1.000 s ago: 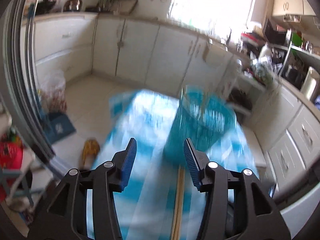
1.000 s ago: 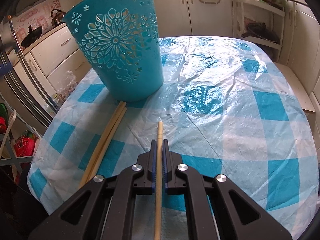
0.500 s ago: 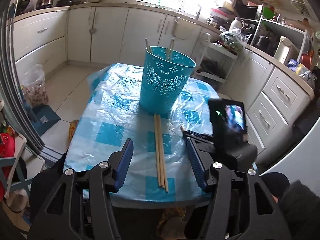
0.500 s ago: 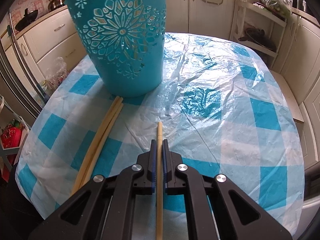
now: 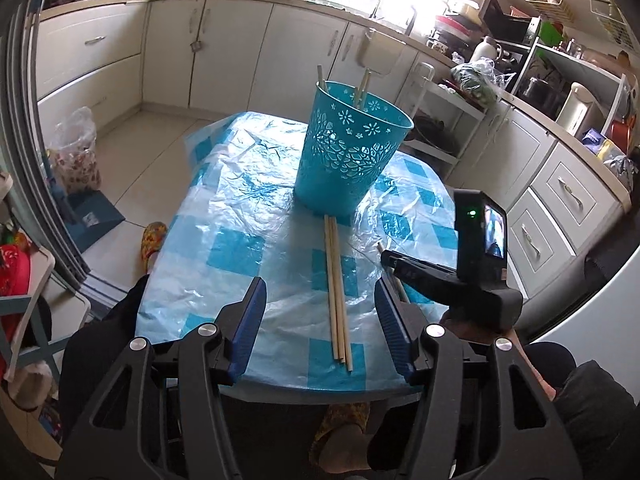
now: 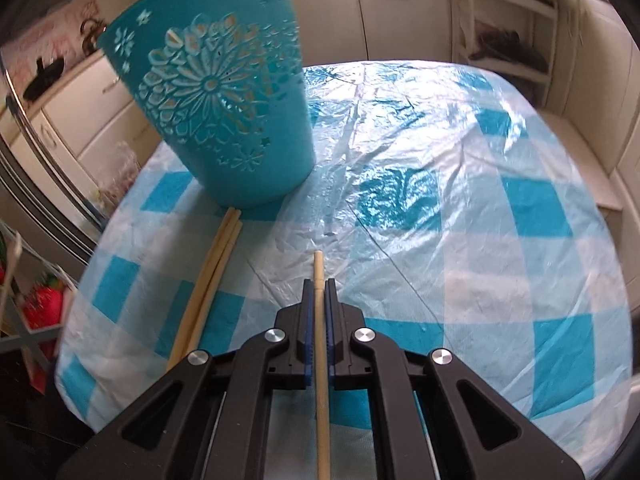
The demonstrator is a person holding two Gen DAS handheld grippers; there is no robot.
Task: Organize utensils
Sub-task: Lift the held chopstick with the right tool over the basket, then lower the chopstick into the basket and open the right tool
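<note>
**Utensil sorting: partway, one stick in hand, a bundle still on the tabletop**

Done so far: the perforated turquoise plastic basket (image 5: 352,152) stands upright near the middle of the tabletop (image 5: 224,248), which is covered by a blue-and-white checked cloth under clear plastic film. At least two pale wooden chopsticks (image 5: 362,88) already stand inside it, their tops poking above the rim.

In hand: the right gripper (image 6: 319,292) has its fingers clamped on a single pale wooden chopstick (image 6: 319,272). The tip projects a little past the fingers, toward the basket but well short of it and to the right of its base. Judged: this stick is on its way to the basket, not yet delivered.

Left to do: a bundle of long wooden chopsticks (image 5: 338,292) lies flat on the tabletop, far ends touching or just at the basket's foot, near ends close to the table edge. Three tips seem distinguishable; exact count uncertain.

The left gripper (image 5: 320,320) hovers above the near end of that bundle, fingers apart, nothing between the pads. Judged: the bundle is its next pickup.

No other loose utensils visible on the cloth.
</note>
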